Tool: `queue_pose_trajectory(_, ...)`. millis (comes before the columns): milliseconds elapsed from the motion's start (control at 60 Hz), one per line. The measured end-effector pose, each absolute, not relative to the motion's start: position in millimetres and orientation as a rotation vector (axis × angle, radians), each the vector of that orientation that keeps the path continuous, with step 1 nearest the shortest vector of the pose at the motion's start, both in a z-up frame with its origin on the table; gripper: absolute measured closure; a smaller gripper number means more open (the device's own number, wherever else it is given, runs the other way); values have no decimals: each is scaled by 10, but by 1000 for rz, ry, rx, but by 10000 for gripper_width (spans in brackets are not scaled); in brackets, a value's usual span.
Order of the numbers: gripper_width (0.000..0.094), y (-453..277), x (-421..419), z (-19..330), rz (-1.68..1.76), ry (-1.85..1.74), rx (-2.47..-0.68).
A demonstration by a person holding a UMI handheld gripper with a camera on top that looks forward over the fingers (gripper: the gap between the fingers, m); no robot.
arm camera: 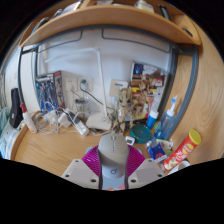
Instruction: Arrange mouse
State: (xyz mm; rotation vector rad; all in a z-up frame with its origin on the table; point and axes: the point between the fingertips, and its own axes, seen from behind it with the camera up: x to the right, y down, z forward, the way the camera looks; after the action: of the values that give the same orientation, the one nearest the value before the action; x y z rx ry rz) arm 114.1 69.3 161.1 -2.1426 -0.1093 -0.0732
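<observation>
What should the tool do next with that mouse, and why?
Probably carry it forward and lower it onto bare wood. The tool already seems to clamp the grey mouse between its pink pads, raised above the desk, with clutter standing further back.

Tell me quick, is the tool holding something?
Tool: shut on the grey mouse, both pink pads pressing its sides.

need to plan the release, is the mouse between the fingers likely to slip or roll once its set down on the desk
The grey mouse looks smooth and rounded, so it may be somewhat slippery against the gripper's pink pads. It seems rigid and probably light for its size. On the wooden desk it should probably sit flat rather than roll.
</observation>
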Motion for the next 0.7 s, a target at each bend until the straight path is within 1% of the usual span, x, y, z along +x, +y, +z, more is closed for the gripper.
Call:
queue_pose_trajectory(183,648,877,1427,770,-17,-62,-2244)
queue_pose_trajectory(200,630,887,1433,697,-10,-59,-2255)
queue_pose_trajectory(217,632,899,1443,624,-8,-60,-2266)
queue_pose_trajectory(333,636,954,1511,153,-46,-134,-2343)
queue_pose_trajectory(383,636,961,1478,9,-17,-140,-2361)
queue_pose_trajectory(417,632,956,1481,-55,-10,-133,-2368)
queue_pose_trajectory(567,577,977,1459,-65,45,-68,-2344)
queue_pose_trajectory(650,485,965,1459,-84,43,-72,-2346)
queue_pose_trajectory(700,448,962,1457,-94,47,-70,-2343)
